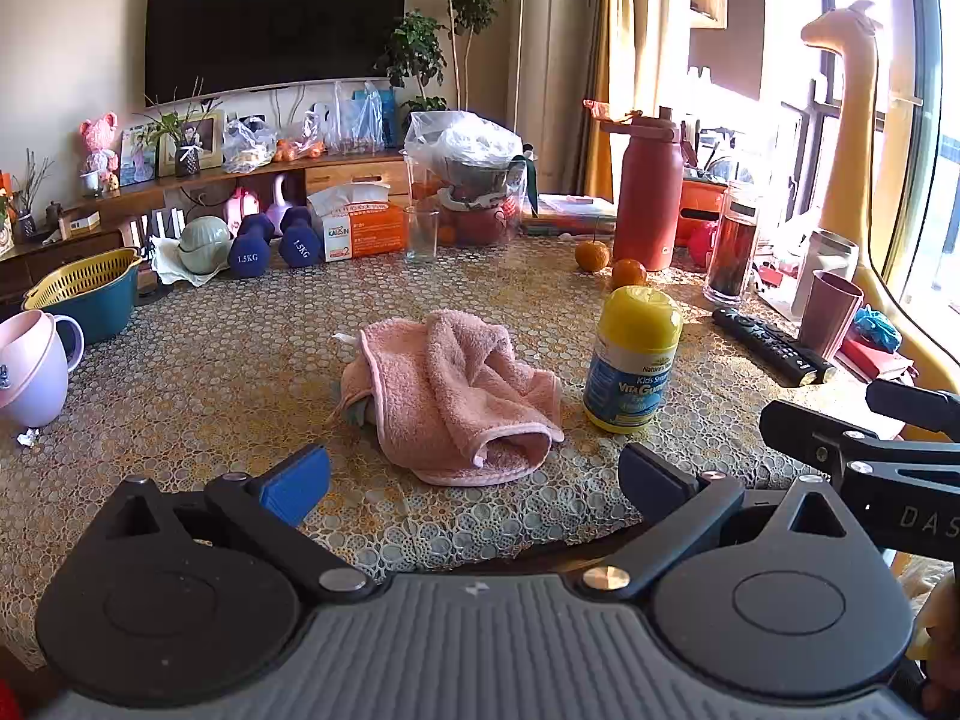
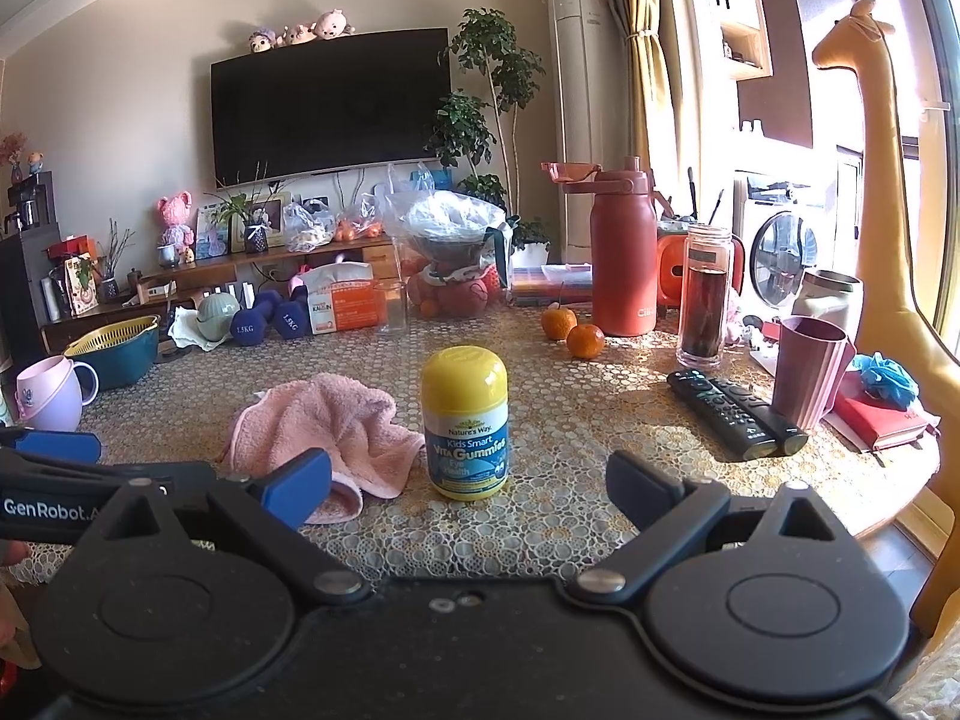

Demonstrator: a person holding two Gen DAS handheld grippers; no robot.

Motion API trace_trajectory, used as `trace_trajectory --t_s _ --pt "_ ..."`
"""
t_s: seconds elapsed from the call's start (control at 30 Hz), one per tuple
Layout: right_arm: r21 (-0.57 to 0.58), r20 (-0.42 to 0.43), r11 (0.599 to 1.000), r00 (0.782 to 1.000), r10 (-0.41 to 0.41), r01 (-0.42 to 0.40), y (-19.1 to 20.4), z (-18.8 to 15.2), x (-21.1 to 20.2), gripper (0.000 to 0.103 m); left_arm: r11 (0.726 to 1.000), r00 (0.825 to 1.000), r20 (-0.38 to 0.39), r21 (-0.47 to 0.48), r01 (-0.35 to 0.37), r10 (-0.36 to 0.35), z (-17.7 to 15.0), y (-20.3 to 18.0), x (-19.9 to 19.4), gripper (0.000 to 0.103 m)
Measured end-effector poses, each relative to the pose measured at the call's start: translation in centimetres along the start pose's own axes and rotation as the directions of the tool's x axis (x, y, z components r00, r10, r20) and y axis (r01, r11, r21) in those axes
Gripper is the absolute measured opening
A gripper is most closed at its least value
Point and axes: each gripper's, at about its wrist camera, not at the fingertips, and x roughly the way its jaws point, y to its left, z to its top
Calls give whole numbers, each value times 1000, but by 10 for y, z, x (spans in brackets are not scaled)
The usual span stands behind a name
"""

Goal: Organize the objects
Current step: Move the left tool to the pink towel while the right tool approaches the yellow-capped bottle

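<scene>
The big surface has a lacy yellow cover and fills the middle of both views. At the top, on the far wall, hangs a wide black TV. A tall yellow toy giraffe stands at the right edge. A red water bottle stands upright in the upper right of the left view, with two oranges near its foot. A teal bowl with a yellow strainer sits at the left edge, and a pink mug is just below it. Two blue dumbbells lie at the far side, beside an orange tissue box. A crumpled pink towel lies in the middle of the left view. Just to its right, not touching it, stands the yellow gummy bottle with a blue label; it is upright and in the middle of the right view. Two black remotes lie side by side at the right. The left tongs are wide open at the bottom of their view, with nothing between them. The right tongs are wide open too, and hold nothing; the gummy bottle stands just past them.
</scene>
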Motion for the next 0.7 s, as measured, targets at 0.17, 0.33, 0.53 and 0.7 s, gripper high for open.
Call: trace_trajectory --t_s 0.17,0.33,0.53,0.7 --pt "-6 6 1000 1000 6 -6 0 0 0 98 1000 1000 1 -1 2 -2 0 0 -1 103" --pt "-20 11 1000 1000 10 -10 1 -1 0 98 1000 1000 0 0 -3 3 1 2 2 103" --pt "-80 42 997 999 18 -15 3 3 10 98 999 999 0 5 -37 37 6 6 17 103" --pt "-105 9 994 999 35 -34 -5 14 39 97 997 999 11 59 -51 50 15 4 45 103"
